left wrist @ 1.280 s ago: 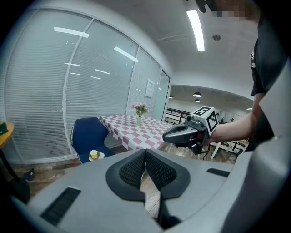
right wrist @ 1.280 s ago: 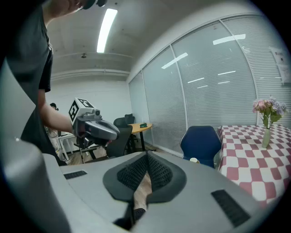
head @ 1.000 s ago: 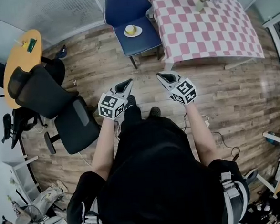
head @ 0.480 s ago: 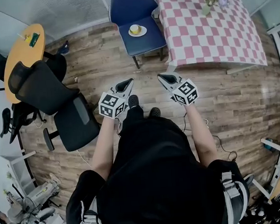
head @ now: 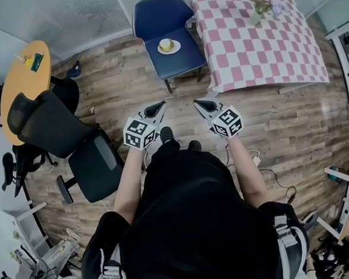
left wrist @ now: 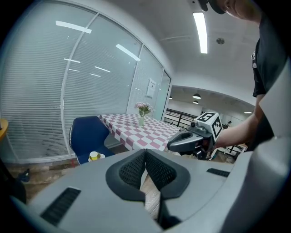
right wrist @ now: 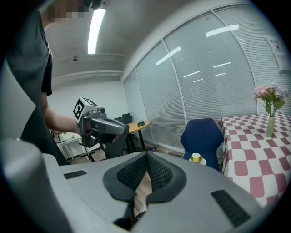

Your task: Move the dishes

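A yellow cup on a white saucer (head: 168, 46) rests on the seat of a blue chair (head: 165, 29), well ahead of both grippers; it also shows small in the left gripper view as the cup and saucer (left wrist: 95, 156) and in the right gripper view as the cup and saucer (right wrist: 196, 158). My left gripper (head: 155, 110) and right gripper (head: 202, 106) are held side by side above the wooden floor, both pointing towards the chair. Each has its jaws shut with nothing between them.
A table with a pink checked cloth (head: 256, 35) and a vase of flowers (head: 259, 5) stands right of the blue chair. A black office chair (head: 57, 123) and a round yellow table (head: 21, 75) are at the left. Cables lie on the floor at the right.
Both grippers have moved forward together towards the blue chair, and the view has shifted with them. Their jaws stay shut.
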